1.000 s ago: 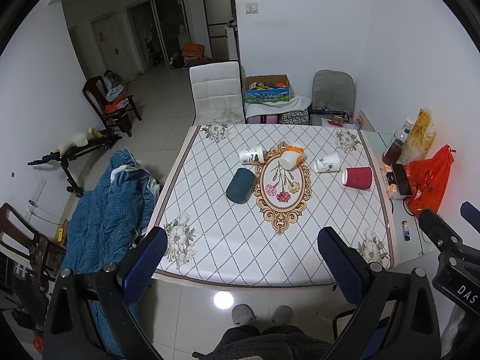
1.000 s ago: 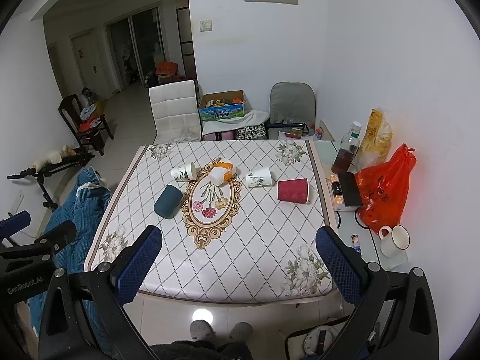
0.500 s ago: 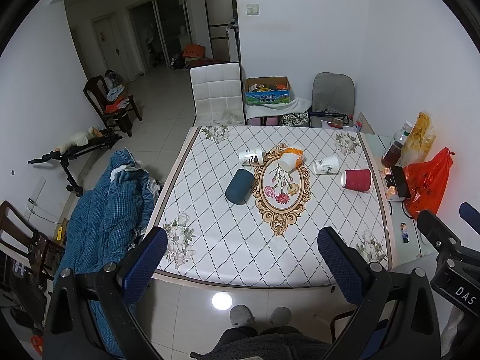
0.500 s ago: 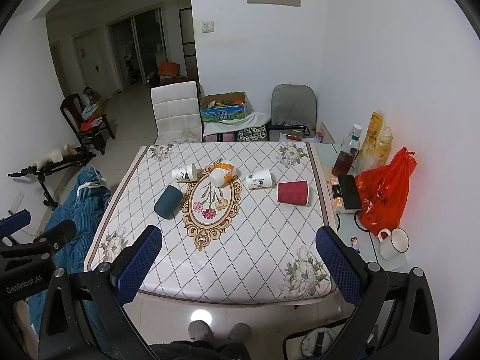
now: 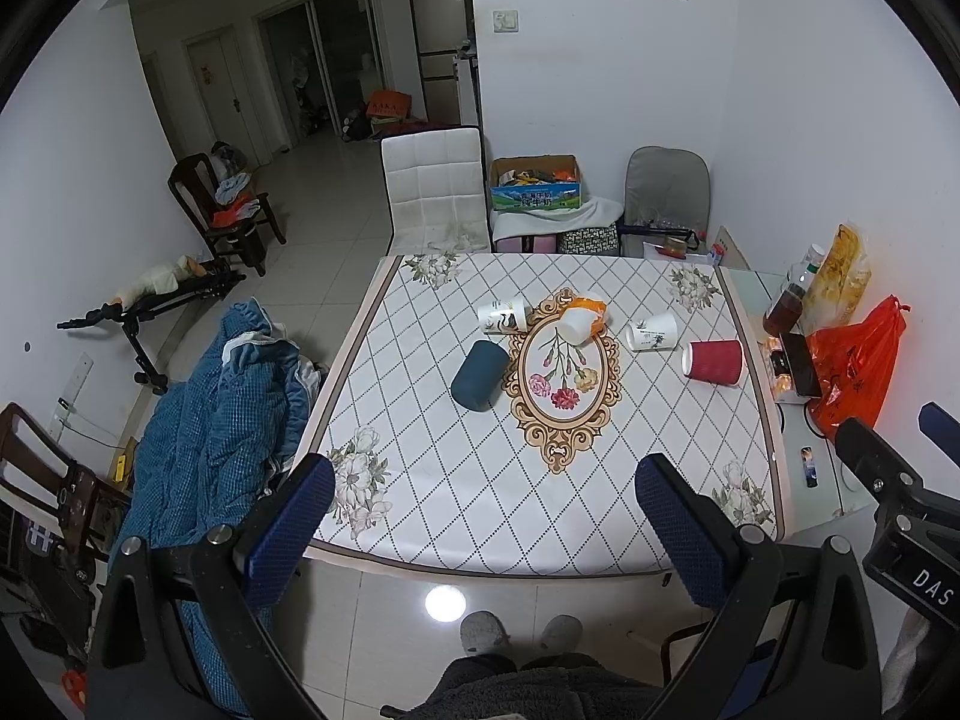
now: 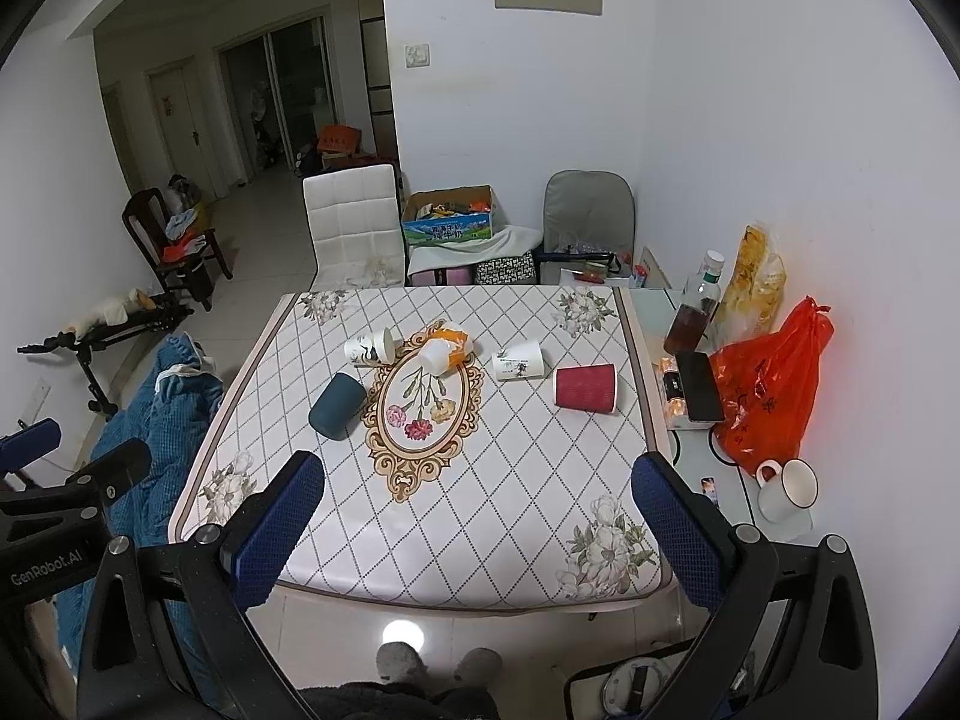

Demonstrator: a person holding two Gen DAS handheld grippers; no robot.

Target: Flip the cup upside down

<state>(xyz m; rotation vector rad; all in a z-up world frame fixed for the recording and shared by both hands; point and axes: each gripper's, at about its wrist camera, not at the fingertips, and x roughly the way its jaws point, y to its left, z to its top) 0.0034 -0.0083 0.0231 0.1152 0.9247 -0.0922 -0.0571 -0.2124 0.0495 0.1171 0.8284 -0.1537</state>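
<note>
Red cup (image 6: 585, 387) on side | axis left-right | mouth right

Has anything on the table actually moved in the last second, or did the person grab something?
Nothing was grabbed or let go. Both tools, left and right, stay open and empty, short of the table; the view only drifts slightly. The red cup, dark blue cup and three white cups still lie on their sides where they were.
</note>
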